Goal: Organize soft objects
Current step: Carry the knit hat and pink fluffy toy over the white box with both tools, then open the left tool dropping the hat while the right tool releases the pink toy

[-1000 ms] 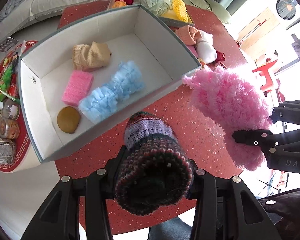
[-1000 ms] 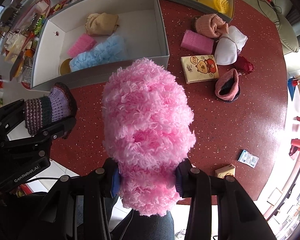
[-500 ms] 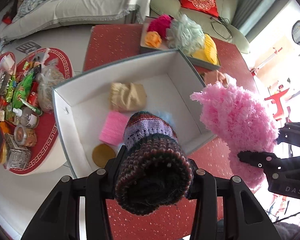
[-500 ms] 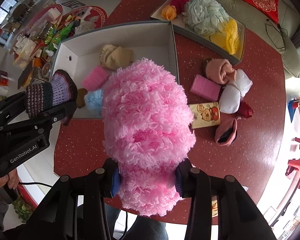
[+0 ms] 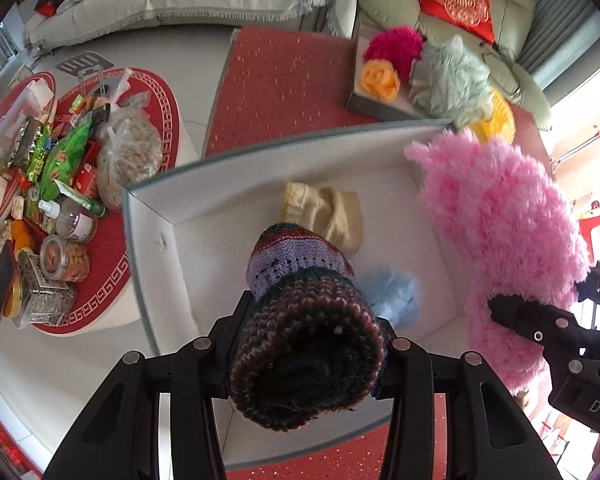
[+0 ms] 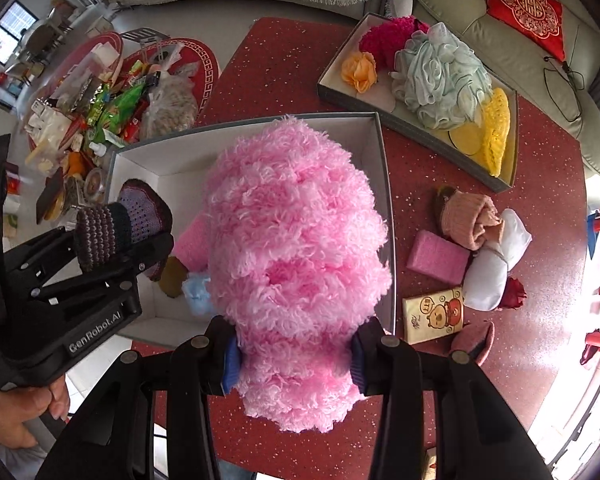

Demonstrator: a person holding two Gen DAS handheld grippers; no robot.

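The left gripper (image 5: 306,354) is clamped on a rolled knitted hat (image 5: 300,316), coarse-stitched in dark maroon and green with a band of lilac toward its far end; the roll bulges out past both jaws, which press into its sides. The right gripper (image 6: 292,354) is closed on a fluffy pink bundle (image 6: 296,248), a long oval of curly, shaggy yarn that swells well beyond the jaws in front and hangs a little behind them; blue pads show at the inner faces of its fingers (image 6: 230,356).

Both loads hang over an open grey-edged box (image 5: 148,264) with smooth white walls; below and ahead of the left jaws lie a folded beige knit (image 5: 324,216) and a pale blue fluffy piece (image 5: 392,296), just right of the hat; beneath the right jaws a pink ribbed sponge (image 6: 190,246) and a brown round pad (image 6: 174,278) peek out beside the bundle.

The box sits on a red speckled table (image 6: 520,320); to the right of the right jaws lie a rolled peach knit (image 6: 466,218), a second pink sponge (image 6: 436,256), a white tied bundle (image 6: 496,264) and a small cartoon-printed packet (image 6: 434,314); farther ahead a shallow tray (image 6: 500,188) holds a mint mesh pouf (image 6: 440,76), a magenta tuft, an orange rosette and a yellow knit.

Beyond stand a pale sofa with a red embroidered cushion (image 6: 526,10) and, to the left, a low round table (image 5: 112,280) crowded with snack packets and jars.
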